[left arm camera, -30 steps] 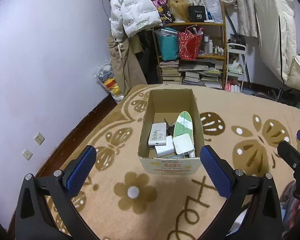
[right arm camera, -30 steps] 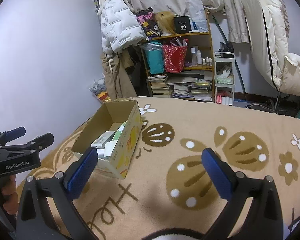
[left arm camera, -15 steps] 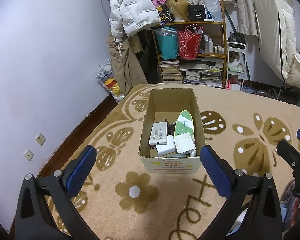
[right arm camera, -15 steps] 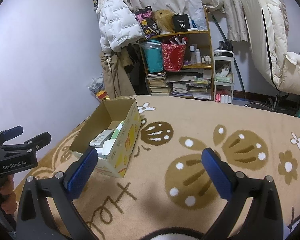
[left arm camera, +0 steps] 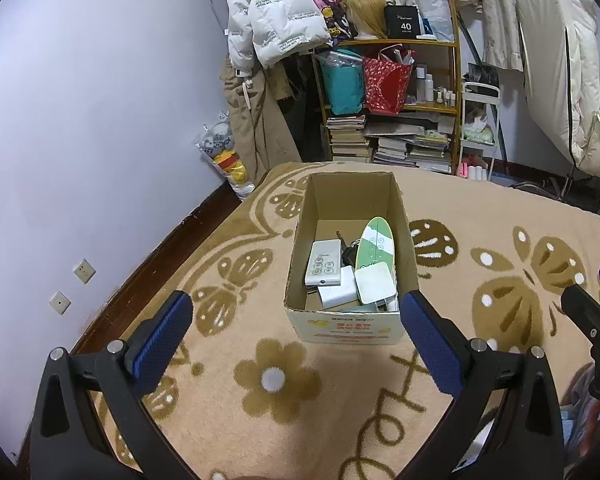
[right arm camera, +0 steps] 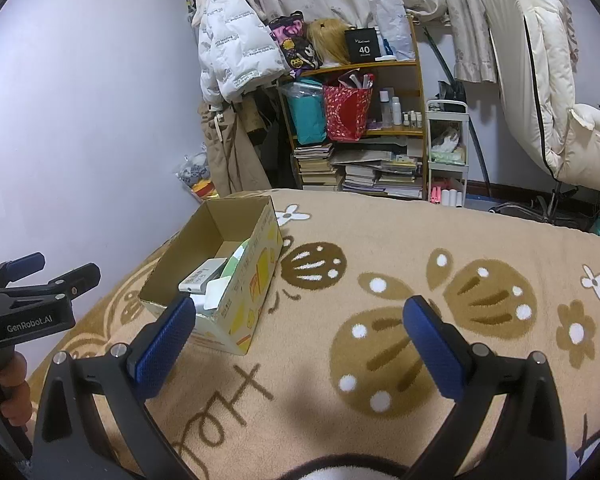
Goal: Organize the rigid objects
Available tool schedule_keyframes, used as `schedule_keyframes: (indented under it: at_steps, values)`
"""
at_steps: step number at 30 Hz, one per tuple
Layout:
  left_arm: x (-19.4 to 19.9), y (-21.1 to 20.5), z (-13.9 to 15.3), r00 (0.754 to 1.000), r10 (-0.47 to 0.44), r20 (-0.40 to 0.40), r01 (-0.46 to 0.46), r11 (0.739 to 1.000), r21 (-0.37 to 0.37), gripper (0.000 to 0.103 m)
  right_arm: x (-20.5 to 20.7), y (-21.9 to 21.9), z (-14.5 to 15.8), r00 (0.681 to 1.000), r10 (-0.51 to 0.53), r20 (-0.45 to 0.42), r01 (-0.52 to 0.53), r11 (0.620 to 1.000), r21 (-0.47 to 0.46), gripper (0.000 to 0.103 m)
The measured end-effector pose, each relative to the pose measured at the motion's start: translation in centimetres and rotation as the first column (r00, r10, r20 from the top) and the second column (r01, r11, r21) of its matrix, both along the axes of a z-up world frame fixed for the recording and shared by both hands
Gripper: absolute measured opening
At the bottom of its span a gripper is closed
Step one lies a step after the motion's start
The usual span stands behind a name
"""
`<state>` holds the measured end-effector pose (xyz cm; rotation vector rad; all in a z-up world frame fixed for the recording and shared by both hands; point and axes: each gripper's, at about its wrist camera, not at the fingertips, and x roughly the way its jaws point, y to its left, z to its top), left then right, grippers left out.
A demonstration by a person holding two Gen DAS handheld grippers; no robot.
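Note:
An open cardboard box (left arm camera: 350, 326) stands on a beige blanket with brown butterfly patterns (left arm camera: 500, 240). Inside lie a white remote (left arm camera: 324, 262), a green-and-white oval remote (left arm camera: 376, 242), a white square adapter (left arm camera: 374, 283) and other small white devices. My left gripper (left arm camera: 296, 340) hovers open just in front of the box, nothing between its blue pads. From the right wrist view the box (right arm camera: 256, 280) sits to the left of my right gripper (right arm camera: 298, 340), which is open and empty over the blanket. The left gripper's body (right arm camera: 32, 300) shows at that view's left edge, held by a hand (right arm camera: 8, 384).
A wooden shelf (left arm camera: 396, 104) with books, a red bag and a teal bag stands beyond the blanket. A white puffer jacket (left arm camera: 272, 12) hangs beside it. A cream chair (left arm camera: 560, 92) is at the far right. A dark floor strip and purple wall (left arm camera: 80, 140) border the left side.
Both cameras have drifted slightly; the box sits a little farther and higher in the left wrist view. Both grippers stay open and empty.

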<state>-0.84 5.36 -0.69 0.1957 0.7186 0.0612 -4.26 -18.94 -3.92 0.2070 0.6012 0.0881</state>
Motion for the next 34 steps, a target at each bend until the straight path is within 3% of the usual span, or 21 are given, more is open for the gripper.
schedule_keyframes:
  at_steps: [34]
  values:
    - [-0.26, -0.66, -0.32, 1.000, -0.011, -0.001, 0.011, 1.000, 0.016, 0.103, 0.06, -0.55, 0.11, 1.000, -0.004, -0.001, 0.004, 1.000, 0.000, 0.103]
